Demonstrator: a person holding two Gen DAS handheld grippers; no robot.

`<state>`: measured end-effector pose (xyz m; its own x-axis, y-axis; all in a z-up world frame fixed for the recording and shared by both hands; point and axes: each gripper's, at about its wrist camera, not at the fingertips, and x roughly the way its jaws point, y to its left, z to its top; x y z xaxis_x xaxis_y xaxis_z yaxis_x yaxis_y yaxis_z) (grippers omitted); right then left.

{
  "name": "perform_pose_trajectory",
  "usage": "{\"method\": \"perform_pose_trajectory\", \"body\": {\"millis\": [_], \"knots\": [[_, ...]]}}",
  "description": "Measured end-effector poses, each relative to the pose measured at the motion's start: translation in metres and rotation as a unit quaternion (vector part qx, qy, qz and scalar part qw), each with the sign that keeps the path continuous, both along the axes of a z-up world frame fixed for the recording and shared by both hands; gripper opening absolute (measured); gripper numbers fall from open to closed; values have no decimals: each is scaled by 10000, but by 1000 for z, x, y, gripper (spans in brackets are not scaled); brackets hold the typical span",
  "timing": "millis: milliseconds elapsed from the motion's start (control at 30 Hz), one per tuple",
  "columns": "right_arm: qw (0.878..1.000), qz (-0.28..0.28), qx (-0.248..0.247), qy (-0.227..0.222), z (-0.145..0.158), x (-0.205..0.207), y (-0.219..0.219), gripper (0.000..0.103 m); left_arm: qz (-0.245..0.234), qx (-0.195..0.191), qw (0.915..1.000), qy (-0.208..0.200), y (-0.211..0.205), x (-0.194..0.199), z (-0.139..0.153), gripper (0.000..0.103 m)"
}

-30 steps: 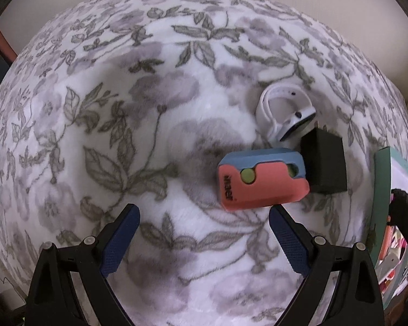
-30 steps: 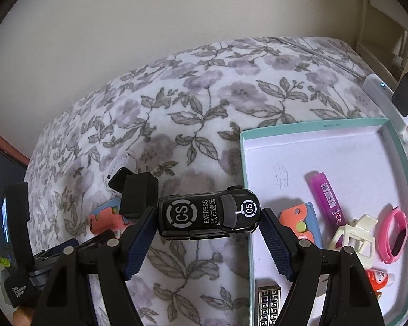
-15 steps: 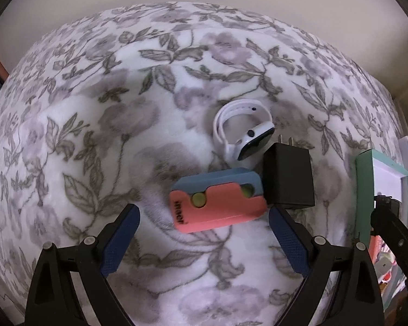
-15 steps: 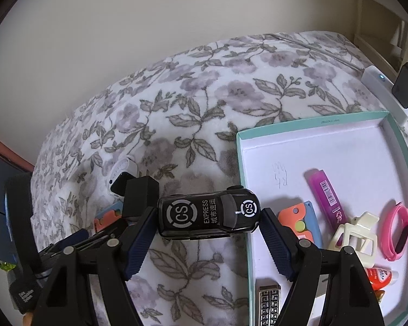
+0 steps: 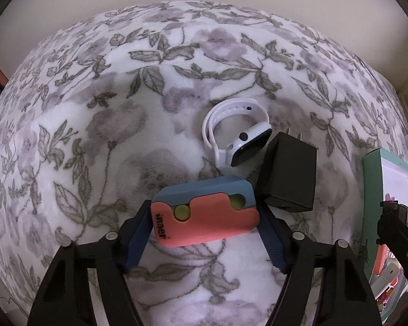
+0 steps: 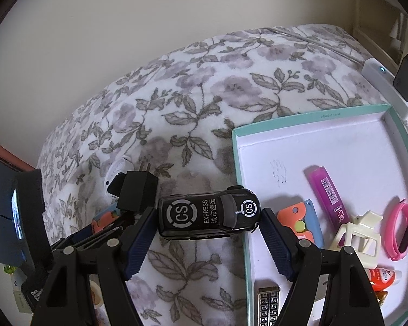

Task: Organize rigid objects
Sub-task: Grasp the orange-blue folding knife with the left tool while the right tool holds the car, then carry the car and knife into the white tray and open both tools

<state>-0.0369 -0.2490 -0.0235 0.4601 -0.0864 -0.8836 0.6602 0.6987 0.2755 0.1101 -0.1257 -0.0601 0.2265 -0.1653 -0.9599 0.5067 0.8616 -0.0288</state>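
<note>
Plastic case, coral over blue with a green button, lies flat on the floral blanket between the jaws of my left gripper. Those jaws are closing on it, one blue pad at each short end; I cannot tell whether they press yet. Just beyond the case's far right corner stands a black charger, prongs pointing away, and beyond the case, touching the charger's left side, a white smartwatch rests on its side.

My right gripper holds a black toy car lengthwise, its ends clamped between the pads, roof lettering facing up. The car hangs over the blanket right at the left rim of the teal tray. Inside the tray, right of the car, lie an orange and blue case, a purple tube, a cream hair clip, a pink band, a small glue bottle and a patterned metal piece. The charger and watch sit left of the car.
</note>
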Motion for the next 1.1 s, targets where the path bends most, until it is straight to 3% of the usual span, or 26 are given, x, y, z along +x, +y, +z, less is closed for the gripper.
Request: {"method": "perform_pose_trajectory", "body": {"millis": [167,467,700,1100], "knots": [[10000,-21,31,6,0,-1,-2,78,112,-30,9999,57,5,4,-7,74],[9999,-110,15,43,9,-4,-5,78,255,-131,9996,38,16,8,9,74],[9997,-249,22,-50,21,-12,-13,78,220,-397,9987,-217,24,7,43,74],[9993,-369,-82,2,34,-24,-24,78,-210,-781,9949,-610,2,-22,90,74]]}}
